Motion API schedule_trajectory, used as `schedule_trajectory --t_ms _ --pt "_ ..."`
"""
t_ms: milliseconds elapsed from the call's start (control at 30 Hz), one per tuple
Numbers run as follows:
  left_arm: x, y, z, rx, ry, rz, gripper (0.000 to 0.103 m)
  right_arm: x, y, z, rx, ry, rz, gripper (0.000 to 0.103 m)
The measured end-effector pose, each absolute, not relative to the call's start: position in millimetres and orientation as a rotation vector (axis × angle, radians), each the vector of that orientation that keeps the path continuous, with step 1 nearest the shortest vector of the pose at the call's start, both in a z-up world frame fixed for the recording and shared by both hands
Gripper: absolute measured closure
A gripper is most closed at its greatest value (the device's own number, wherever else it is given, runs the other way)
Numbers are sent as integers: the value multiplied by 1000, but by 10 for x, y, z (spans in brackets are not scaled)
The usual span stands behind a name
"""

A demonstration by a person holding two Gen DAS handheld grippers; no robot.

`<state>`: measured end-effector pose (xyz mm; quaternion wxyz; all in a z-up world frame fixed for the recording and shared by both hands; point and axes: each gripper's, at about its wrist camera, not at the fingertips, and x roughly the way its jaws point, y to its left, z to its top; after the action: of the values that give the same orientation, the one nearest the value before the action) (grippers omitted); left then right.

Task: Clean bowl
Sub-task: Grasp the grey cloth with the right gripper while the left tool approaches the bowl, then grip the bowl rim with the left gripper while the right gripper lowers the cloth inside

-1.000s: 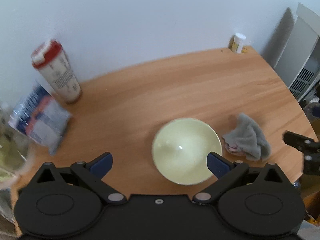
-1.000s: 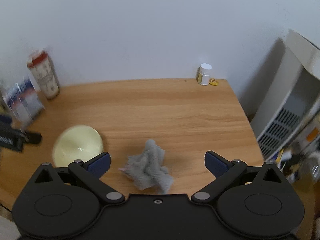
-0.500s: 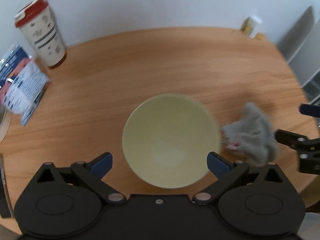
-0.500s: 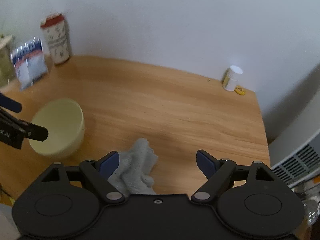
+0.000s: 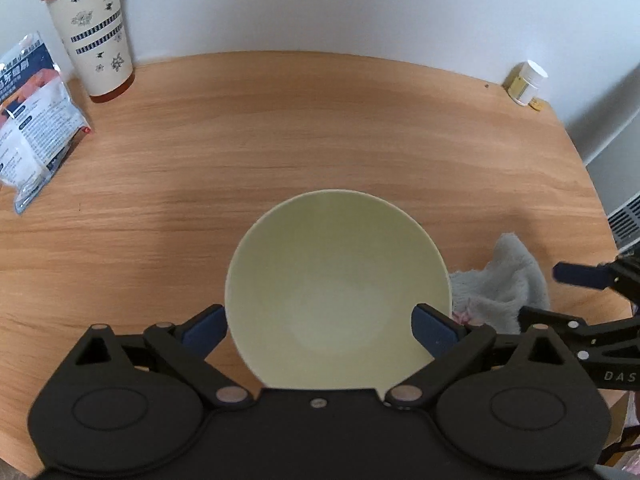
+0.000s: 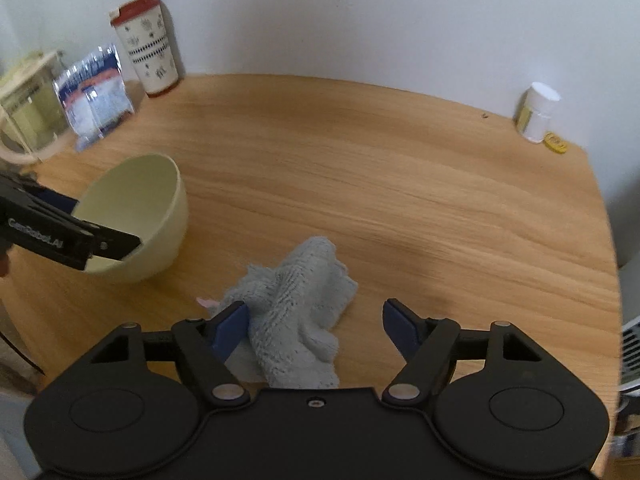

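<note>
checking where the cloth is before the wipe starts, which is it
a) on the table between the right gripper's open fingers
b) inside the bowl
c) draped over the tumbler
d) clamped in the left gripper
a: the grey cloth lies crumpled on the wooden table between the spread fingers of the right gripper, beside the pale green bowl, not in it.

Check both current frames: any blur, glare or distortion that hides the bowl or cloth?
Left wrist: sharp, bowl evenly lit without glare, table edge bowed by fisheye. Right wrist: cloth sharp, only the far-left packet smeared.
</note>
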<state>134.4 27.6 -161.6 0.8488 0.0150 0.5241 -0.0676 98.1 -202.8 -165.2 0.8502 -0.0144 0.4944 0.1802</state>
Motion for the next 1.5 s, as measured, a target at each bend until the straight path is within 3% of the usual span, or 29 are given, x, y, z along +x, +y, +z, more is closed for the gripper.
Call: schedule_trajectory --t_ms 100,167,267,367,467,533,633,733,1000,1500 --pt "1357 348 -1647 1 1101 -137 22 1080 -2038 -1707 8 1066 406 37" --pt "1366 383 -1662 -27 1107 -140 25 1125 -2033 -1746 21 1087 428 39" --pt "1356 448 -1698 -42 1106 -153 31 1135 -2020 -1795 16 1102 459 49" --pt "1334 483 -1696 -49 1104 -160 37 1159 -1994 -1845 19 1116 481 50" --pt "1305 516 -1701 -46 1095 -157 50 1168 -1926 -1887 -21 1105 508 59" --pt "1299 517 -1724 -40 1092 -165 52 1150 -1902 -1888 -27 1103 521 65" --pt "1284 573 -1775 -30 1086 -176 63 1160 -1895 -1902 -19 1111 521 70" --pt "1307 600 -1835 2 1109 -150 90 1169 -1925 -1900 18 1124 513 76" --pt "1235 797 -2015 14 1127 -213 89 1116 -1970 -1835 41 1114 500 86" --pt "1087 970 -2321 116 1157 -421 89 954 -2207 -1038 221 938 556 87"
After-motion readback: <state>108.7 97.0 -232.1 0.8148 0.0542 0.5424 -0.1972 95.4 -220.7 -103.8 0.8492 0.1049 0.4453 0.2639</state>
